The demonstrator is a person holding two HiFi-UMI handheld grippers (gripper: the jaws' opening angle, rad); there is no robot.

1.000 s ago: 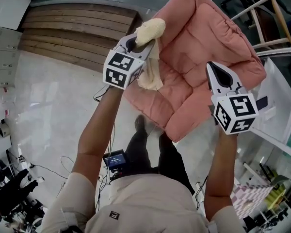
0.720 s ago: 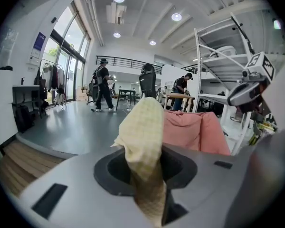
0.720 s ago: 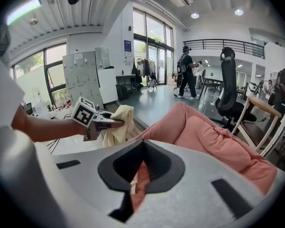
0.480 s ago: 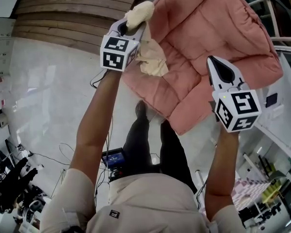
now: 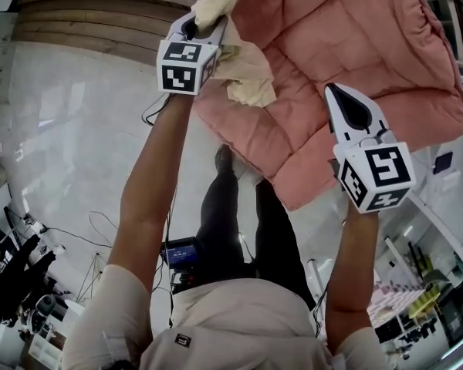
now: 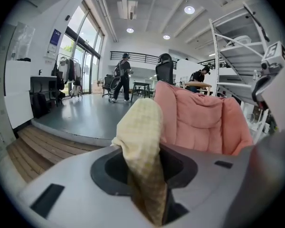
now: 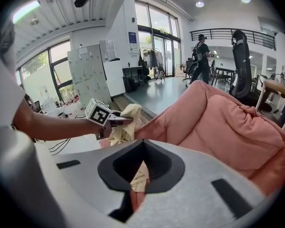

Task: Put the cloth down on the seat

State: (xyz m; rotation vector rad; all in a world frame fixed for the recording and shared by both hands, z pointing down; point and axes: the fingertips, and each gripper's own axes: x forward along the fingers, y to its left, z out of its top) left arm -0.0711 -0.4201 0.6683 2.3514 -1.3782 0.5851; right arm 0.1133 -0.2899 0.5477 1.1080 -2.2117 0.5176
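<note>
— Where is the cloth (image 5: 248,82)?
— At 11 o'clock in the head view, up in the left gripper (image 5: 199,31). Its jaws pinch the cloth. One pale yellow end bulges out past the tips, and the rest hangs down crumpled.
— And the seat (image 5: 347,52)?
— Pink and padded, at 1 o'clock, over a pale floor (image 5: 69,145). The hanging part of the cloth overlaps the seat's 9 o'clock edge; whether it touches, I cannot tell.
— The right gripper (image 5: 336,95)?
— At 3 o'clock, its tip over the seat's near part, apart from the cloth. Its jaws are pressed almost together, with only a slit between them and nothing in them. Through the slit a strip of cloth and pink padding shows.
</note>
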